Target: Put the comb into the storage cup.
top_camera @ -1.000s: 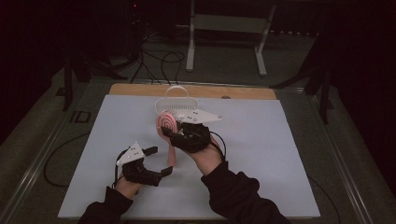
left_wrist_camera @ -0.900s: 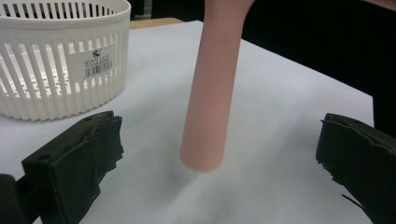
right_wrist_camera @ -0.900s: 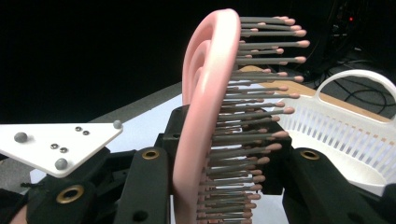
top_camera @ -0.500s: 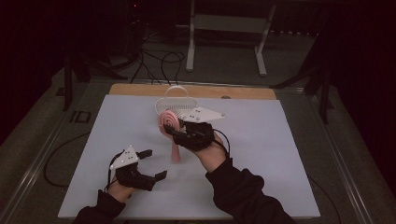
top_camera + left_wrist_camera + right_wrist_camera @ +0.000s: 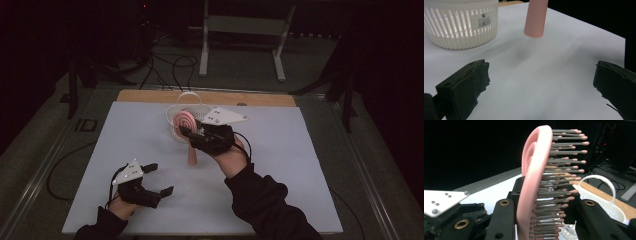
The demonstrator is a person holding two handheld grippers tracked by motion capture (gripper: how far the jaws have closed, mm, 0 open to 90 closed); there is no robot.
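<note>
A pink hairbrush (image 5: 185, 122) with grey pink-tipped bristles stands upright above the white table sheet, handle (image 5: 192, 156) pointing down. My right gripper (image 5: 192, 134) is shut on it low on the head, and in the right gripper view the brush (image 5: 532, 177) rises between the two black jaws, bristles to the right. My left gripper (image 5: 159, 179) hovers near the front left of the sheet, open and holding nothing. In the left gripper view its jaws stand wide apart (image 5: 540, 85), the brush handle (image 5: 535, 18) hanging ahead.
A white slotted basket (image 5: 171, 113) with a hoop handle stands behind the brush at the back of the sheet (image 5: 300, 165); it is also seen as the basket (image 5: 459, 27) and basket (image 5: 602, 205). A wooden strip edges the far side. Cables and a metal stand lie on the floor beyond.
My left gripper has drifted a little toward the front left edge. The right gripper and brush have shifted only slightly, staying shut on it.
</note>
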